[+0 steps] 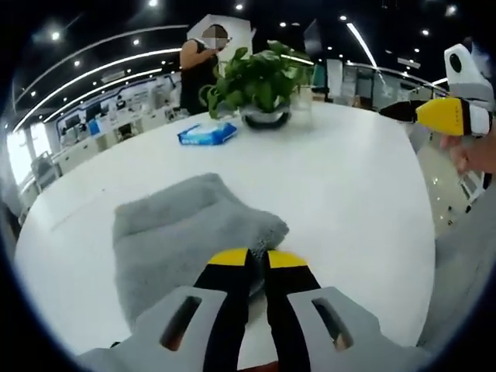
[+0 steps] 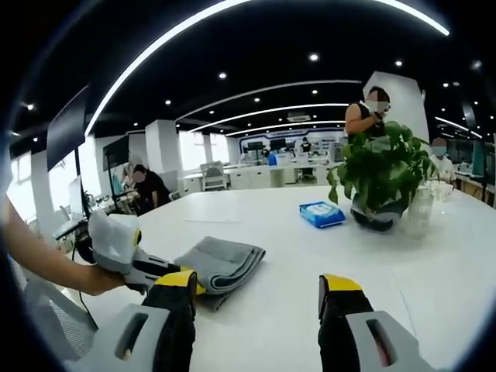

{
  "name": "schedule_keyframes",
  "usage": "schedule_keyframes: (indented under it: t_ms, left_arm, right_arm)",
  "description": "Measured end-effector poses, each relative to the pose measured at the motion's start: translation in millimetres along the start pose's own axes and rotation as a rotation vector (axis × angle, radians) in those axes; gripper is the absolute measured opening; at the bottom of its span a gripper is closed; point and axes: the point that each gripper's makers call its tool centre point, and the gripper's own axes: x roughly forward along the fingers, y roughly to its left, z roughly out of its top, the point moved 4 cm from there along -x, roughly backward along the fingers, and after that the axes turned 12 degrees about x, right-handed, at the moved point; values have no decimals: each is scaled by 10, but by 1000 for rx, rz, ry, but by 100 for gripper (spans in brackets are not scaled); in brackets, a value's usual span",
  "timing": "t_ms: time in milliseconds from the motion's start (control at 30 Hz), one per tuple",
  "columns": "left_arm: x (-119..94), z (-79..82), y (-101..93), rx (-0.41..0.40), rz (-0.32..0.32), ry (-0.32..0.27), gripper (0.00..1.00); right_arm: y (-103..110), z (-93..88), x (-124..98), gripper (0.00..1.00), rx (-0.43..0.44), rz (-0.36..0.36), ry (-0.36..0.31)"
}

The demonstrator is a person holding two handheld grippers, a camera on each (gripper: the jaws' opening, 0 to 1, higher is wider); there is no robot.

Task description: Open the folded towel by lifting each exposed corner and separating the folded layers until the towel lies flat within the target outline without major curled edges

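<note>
On white table (image 1: 356, 201), left gripper (image 1: 259, 256) pinches grey towel (image 1: 178, 232) corner; right gripper (image 2: 257, 288) gapes wide, empty.

The grey towel (image 1: 186, 236) lies folded on my white table. Its layers are stacked, and the near corner is bunched.

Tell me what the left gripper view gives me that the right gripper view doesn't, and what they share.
Left gripper view: the left claw closed on the grey towel's near corner, seen close, and the right claw raised off to the side.

Right gripper view: the right claw open above the white table, the towel's folded layers edge-on, and a seated person at the far left.

Both: towel, potted plant, blue packet, table, and a standing person.
</note>
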Motion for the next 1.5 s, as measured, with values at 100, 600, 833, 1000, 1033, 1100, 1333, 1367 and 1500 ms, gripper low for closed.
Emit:
schedule_keyframes:
  t_ms: [100,600,833,1000,1033,1100,1333,1367,1500]
  left_arm:
    - [-60,69,2,-34,8,-17,5]
    - [-360,372,96,-184,82,-119,4]
    - [-544,444,219,-214,128,-155,4]
    - [-681,479,386,-257,173,-187,4]
    - [-704,482,418,-265,182,-193,4]
    - [-752,487,477,-273,197,-200,4]
    - [-881,512,613,-330,238,-238,4]
    - [-909,522,635,-335,246,-243,4]
    - [-1008,507,759,-370,284,-272,4]
  right_arm:
    - [-2,-1,-2,63,-4,-1,2]
    - [32,6,0,63,-17,16,1]
    - [52,-7,3,62,-27,23,9]
    - [74,-25,12,62,-35,32,19]
    - [80,-29,14,62,-39,34,21]
    - [97,-38,19,62,-47,38,27]
    - [128,-65,28,62,-74,44,44]
    - [131,-69,30,62,-77,43,47]
    - [133,-108,42,62,-93,38,69]
